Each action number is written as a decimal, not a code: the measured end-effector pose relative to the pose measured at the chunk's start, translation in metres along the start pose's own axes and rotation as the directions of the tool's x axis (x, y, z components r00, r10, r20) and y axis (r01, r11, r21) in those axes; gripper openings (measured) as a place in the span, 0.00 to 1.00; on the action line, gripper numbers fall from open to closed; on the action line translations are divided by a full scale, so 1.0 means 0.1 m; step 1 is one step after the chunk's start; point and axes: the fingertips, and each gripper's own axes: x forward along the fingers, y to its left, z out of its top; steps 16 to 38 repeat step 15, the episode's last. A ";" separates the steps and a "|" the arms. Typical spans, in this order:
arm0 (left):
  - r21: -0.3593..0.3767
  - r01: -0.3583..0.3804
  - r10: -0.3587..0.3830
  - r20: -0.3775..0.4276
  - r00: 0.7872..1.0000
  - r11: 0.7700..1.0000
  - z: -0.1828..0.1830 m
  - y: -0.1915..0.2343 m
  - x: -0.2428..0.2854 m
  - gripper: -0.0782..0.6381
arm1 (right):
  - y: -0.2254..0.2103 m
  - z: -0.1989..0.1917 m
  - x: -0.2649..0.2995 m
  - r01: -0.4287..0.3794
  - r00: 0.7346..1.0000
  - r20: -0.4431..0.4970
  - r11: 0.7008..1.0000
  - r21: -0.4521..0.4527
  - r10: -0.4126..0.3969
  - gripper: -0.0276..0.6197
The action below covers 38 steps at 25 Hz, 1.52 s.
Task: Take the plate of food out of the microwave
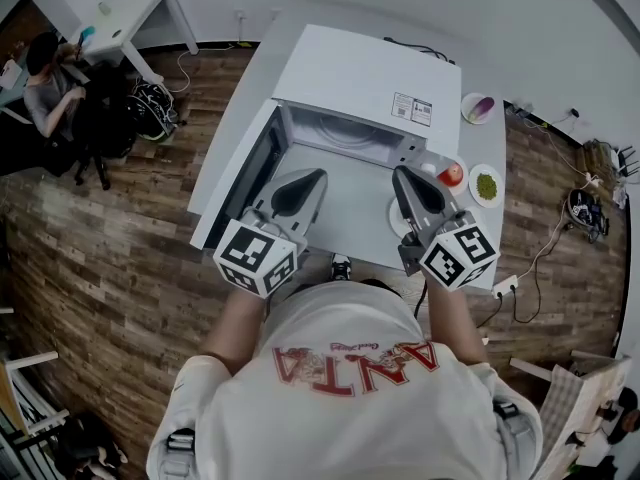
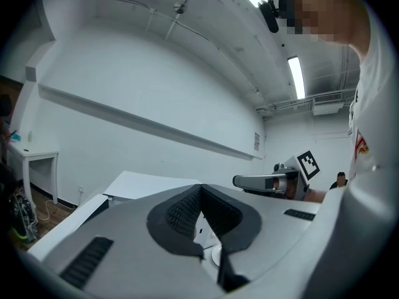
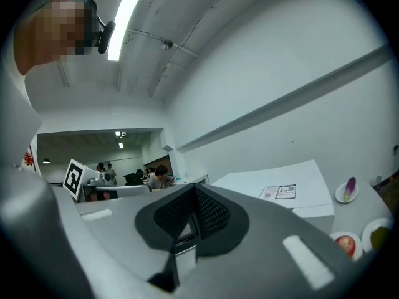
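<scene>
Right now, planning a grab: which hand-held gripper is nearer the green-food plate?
Right. The right hand-held gripper sits near the green-food plate; the left hand-held gripper is farther off.

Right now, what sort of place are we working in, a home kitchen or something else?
Probably an office or lab workroom, not a kitchen: the microwave sits on a plain white table, a person sits at a desk nearby, and cables run to a power strip.

Smooth matt microwave (image 1: 360, 73) (wood-plank floor (image 1: 100, 258))
</scene>
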 end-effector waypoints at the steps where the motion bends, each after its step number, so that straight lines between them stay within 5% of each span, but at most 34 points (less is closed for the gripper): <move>1: 0.000 0.003 -0.003 0.000 1.000 1.000 0.00 0.00 0.01 0.12 | 0.00 0.00 0.00 0.000 1.000 -0.001 1.000 -0.001 0.000 0.05; 38: -0.001 0.011 -0.011 -0.017 1.000 1.000 -0.04 -0.02 0.02 0.12 | 0.06 -0.05 0.04 -0.038 0.999 -0.028 0.999 0.004 0.038 0.05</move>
